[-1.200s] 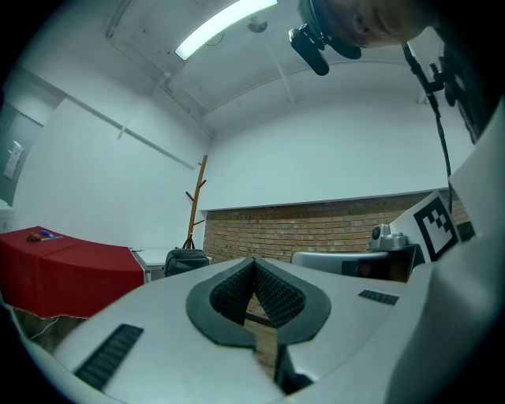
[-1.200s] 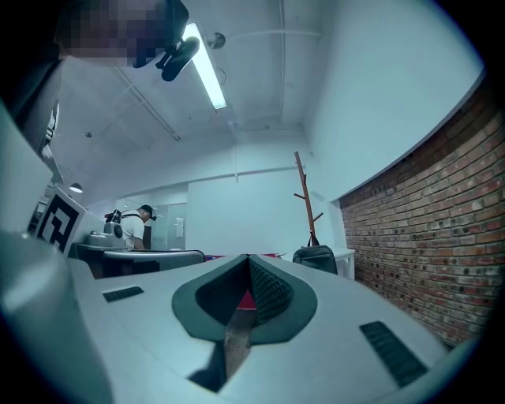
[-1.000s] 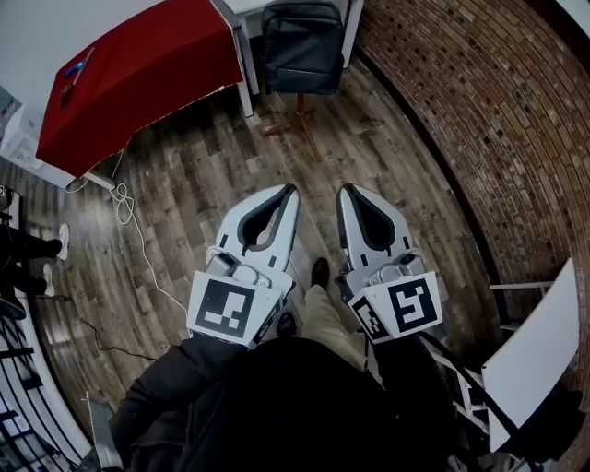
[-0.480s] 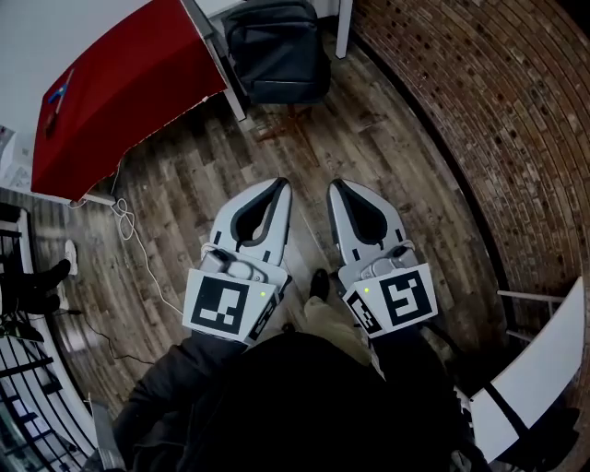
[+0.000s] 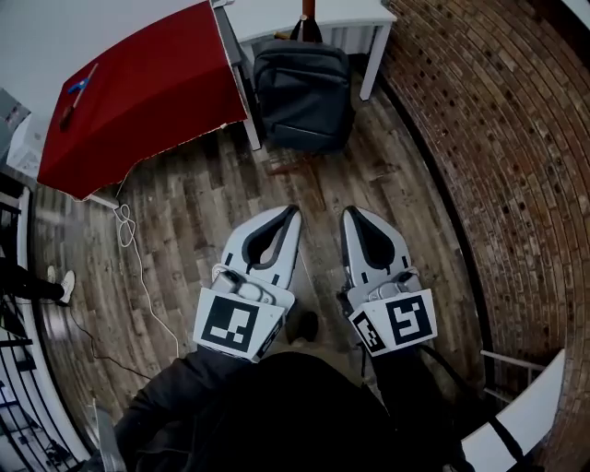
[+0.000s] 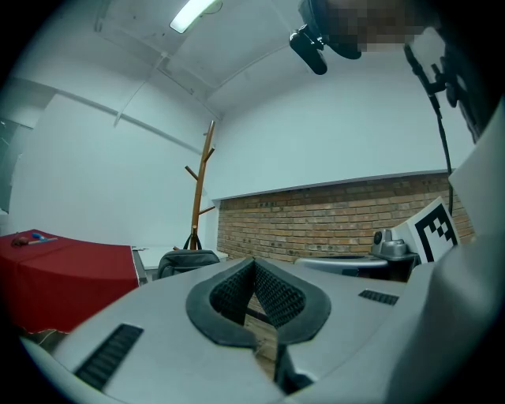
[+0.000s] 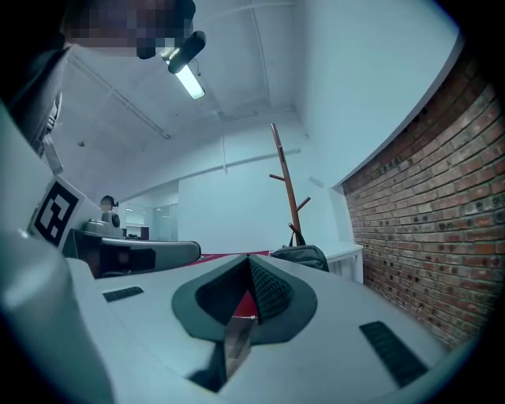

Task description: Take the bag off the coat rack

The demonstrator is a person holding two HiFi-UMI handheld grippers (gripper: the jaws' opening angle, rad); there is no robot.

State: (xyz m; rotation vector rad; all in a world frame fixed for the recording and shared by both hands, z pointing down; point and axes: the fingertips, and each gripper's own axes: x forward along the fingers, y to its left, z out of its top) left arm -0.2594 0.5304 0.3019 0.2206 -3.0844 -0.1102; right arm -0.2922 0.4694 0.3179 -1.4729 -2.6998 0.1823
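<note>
A dark grey backpack [image 5: 302, 92] hangs by its top handle on a brown wooden coat rack [image 5: 307, 7], between two tables. In the left gripper view the rack [image 6: 201, 185] rises against the white wall with the bag [image 6: 185, 262] low on it. The right gripper view shows the rack [image 7: 286, 185] and bag [image 7: 301, 256] straight ahead. My left gripper [image 5: 293, 212] and right gripper [image 5: 350, 214] are held level, side by side, some way short of the bag. Both are shut with nothing between the pads.
A red-covered table [image 5: 138, 88] stands left of the bag, a white table [image 5: 373, 60] behind and to its right. A curved brick wall [image 5: 498, 138] runs along the right. A white cable [image 5: 138, 267] lies on the wooden floor [image 5: 203, 212]. Someone's feet [image 5: 55, 281] show at far left.
Both grippers have moved forward together over the floor towards the coat rack. The bag now lies nearer and lower in the head view. Jaws stay shut.
</note>
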